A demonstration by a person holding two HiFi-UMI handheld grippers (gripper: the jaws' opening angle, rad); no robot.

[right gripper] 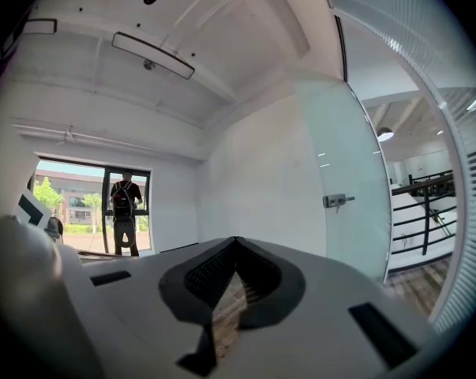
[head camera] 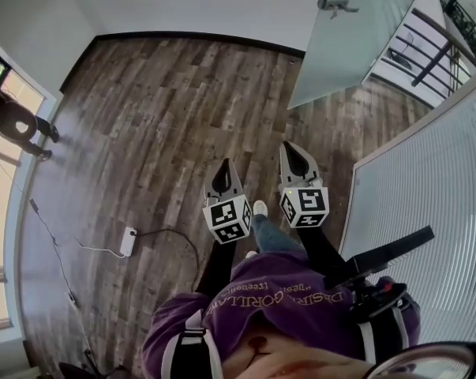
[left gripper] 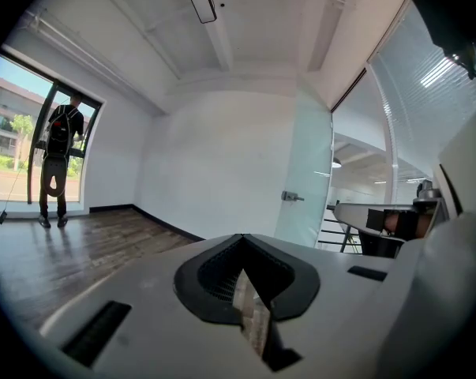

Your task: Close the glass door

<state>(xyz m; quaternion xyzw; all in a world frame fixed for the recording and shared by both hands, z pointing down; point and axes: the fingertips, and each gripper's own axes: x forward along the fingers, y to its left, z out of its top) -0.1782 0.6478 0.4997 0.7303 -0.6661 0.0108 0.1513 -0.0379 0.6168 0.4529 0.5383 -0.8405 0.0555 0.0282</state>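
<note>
head view: purple shirt (head camera: 294, 281) print "gorilla" upside down; glass door (head camera: 356, 42) open

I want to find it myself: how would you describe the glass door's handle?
Follow the white back wall to its right end, where the frosted glass door stands open. On it sits the handle, a small metal lever, the only fitting on the bare pale panel.

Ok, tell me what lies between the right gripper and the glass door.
Head view: only bare wood floor between right gripper and glass door.
</note>
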